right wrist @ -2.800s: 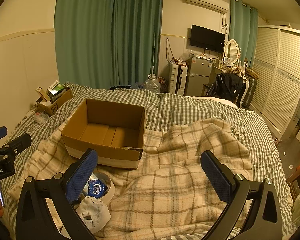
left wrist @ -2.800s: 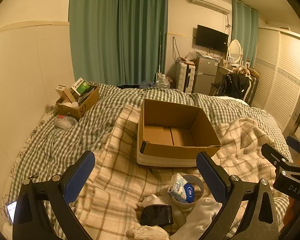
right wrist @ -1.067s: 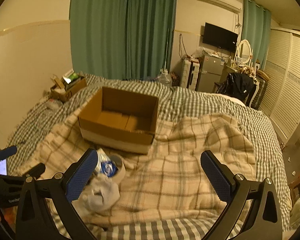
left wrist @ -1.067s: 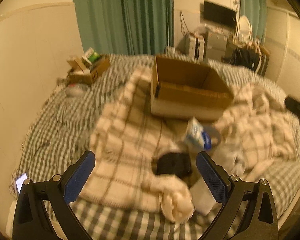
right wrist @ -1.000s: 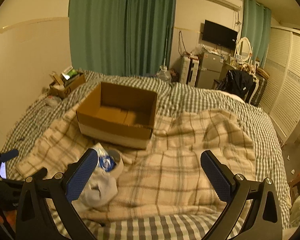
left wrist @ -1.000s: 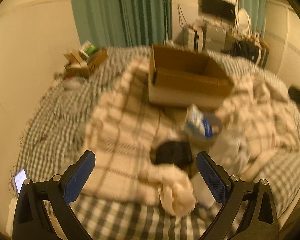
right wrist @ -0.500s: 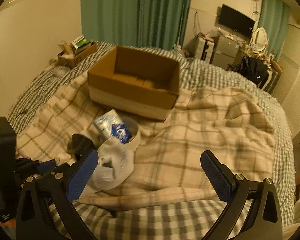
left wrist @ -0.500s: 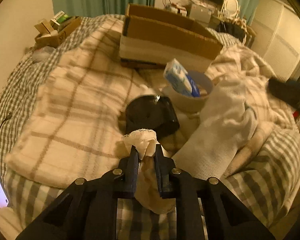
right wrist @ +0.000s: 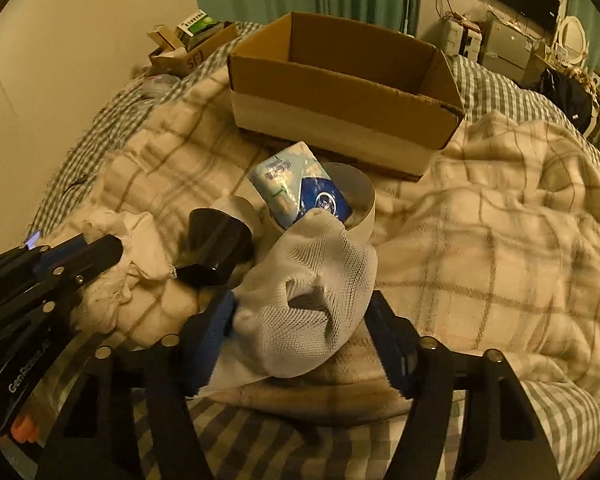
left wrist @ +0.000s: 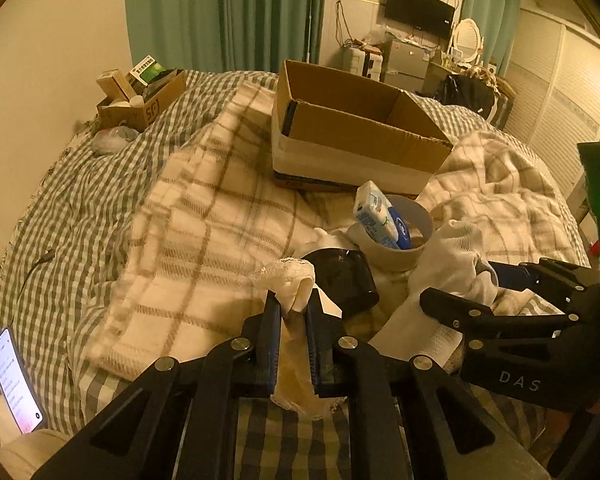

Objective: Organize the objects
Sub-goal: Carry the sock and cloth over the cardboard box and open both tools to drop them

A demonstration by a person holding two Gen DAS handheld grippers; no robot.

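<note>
My left gripper [left wrist: 293, 307] is shut on a cream lace-edged cloth [left wrist: 290, 278] at the near edge of the bed. My right gripper [right wrist: 300, 312] has its jaws around a white mesh sock [right wrist: 312, 292] and touches it on both sides; it also shows in the left wrist view [left wrist: 496, 292]. A black glossy object [left wrist: 346, 276] lies between them. A tape roll [right wrist: 362, 196] holds a blue-and-white tissue pack [right wrist: 296, 194]. An open, empty cardboard box [left wrist: 352, 132] stands behind on the plaid blanket.
A small carton [left wrist: 142, 94] full of boxes sits at the far left of the checked bedspread, with a clear bag [left wrist: 110, 140] by it. A lit phone [left wrist: 16, 380] lies at the near left edge. The wall runs along the left.
Both grippers moved down to the pile at the near edge. The left one shut on the cream cloth. The right one's jaws narrowed around the white sock.
</note>
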